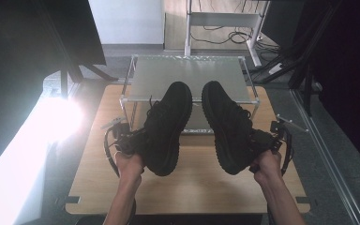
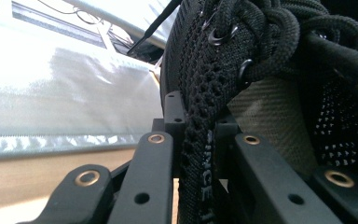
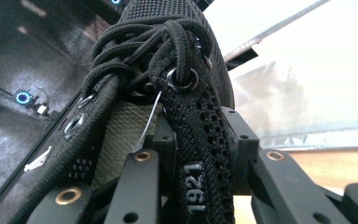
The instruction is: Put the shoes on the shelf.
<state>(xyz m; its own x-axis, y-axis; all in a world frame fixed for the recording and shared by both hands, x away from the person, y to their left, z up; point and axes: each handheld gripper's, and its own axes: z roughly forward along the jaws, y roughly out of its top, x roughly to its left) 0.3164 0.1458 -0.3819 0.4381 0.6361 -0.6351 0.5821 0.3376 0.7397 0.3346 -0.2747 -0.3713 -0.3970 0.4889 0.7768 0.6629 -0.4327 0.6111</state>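
Observation:
Two black knit shoes are held up over the wooden table (image 1: pixel 192 180), soles toward the camera. My left gripper (image 1: pixel 130 140) is shut on the left shoe (image 1: pixel 168 126); in the left gripper view its jaws pinch the laced collar edge (image 2: pixel 196 154) of that shoe (image 2: pixel 223 60). My right gripper (image 1: pixel 262 140) is shut on the right shoe (image 1: pixel 227 126); in the right gripper view its jaws clamp the eyelet strip marked 1921 (image 3: pixel 195 186) of that shoe (image 3: pixel 168 70). Both toes point away toward the rack.
A metal-framed rack with a frosted shelf (image 1: pixel 187 75) stands at the table's far side, just behind the shoe toes. A bright light (image 1: pixel 58 119) glares at the left. Cables and a desk frame (image 1: pixel 225 21) lie on the floor beyond.

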